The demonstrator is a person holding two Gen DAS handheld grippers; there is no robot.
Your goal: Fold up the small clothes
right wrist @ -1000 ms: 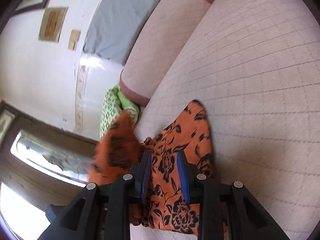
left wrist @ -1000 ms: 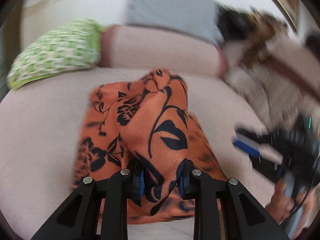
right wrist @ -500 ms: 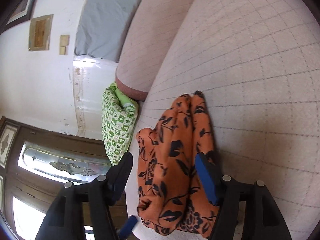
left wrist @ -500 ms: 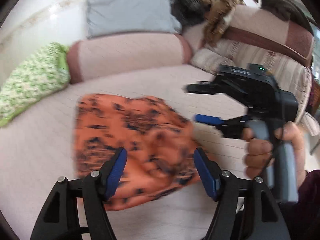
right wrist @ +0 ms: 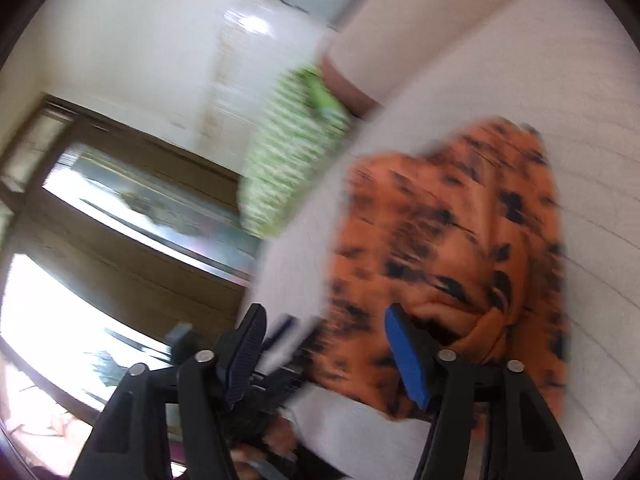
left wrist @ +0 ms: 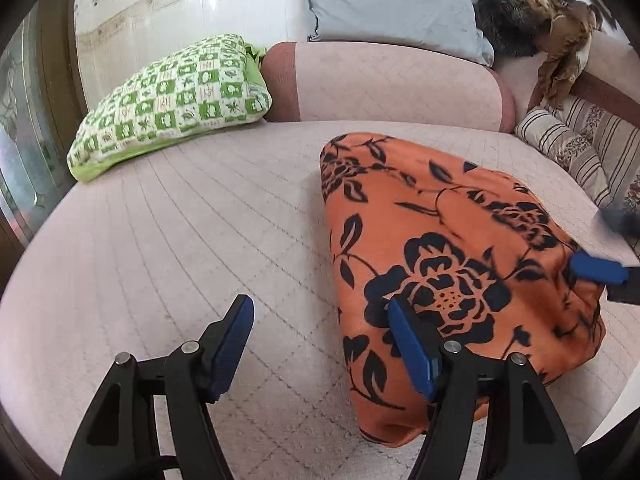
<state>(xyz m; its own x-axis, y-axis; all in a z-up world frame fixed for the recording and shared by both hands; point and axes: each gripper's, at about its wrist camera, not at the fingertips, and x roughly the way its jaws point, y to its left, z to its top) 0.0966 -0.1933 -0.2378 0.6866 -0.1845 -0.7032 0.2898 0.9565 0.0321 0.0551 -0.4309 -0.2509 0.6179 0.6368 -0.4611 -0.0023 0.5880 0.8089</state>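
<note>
Now, at the far left of the left wrist view, a wooden door frame with glass (left wrist: pixel 16 128) stands at the edge. Next to it a green and white checked pillow (left wrist: pixel 176 96) lies on the back part of the pale quilted sofa seat (left wrist: pixel 168 248), and it leans against the pink bolster cushion (left wrist: pixel 392 84). Above the bolster a grey pillow (left wrist: pixel 392 8) rests against the wall.

Low in this view, the left gripper (left wrist: pixel 320 344) has its fingers wide apart and they hold nothing. The left blue pad (left wrist: pixel 234 344) is over the bare seat, and the right pad is in front of the near edge of the orange cloth with black flowers (left wrist: pixel 448 256); whether it touches the cloth I cannot tell. The cloth lies folded in a thick bundle on the seat, right of the middle. At its right edge one blue finger of the right gripper (left wrist: pixel 596 270) is just beside the fabric, or on it. Further right a striped cushion (left wrist: pixel 568 148) lies at the corner of the sofa, and a brown cloth (left wrist: pixel 560 40) hangs over the backrest above.

The right wrist view is blurred. The right gripper is also wide open and holds nothing. The orange cloth (right wrist: pixel 452 240) lies on the seat ahead of its right finger, and the green pillow (right wrist: pixel 288 152) is to the left of it.
</note>
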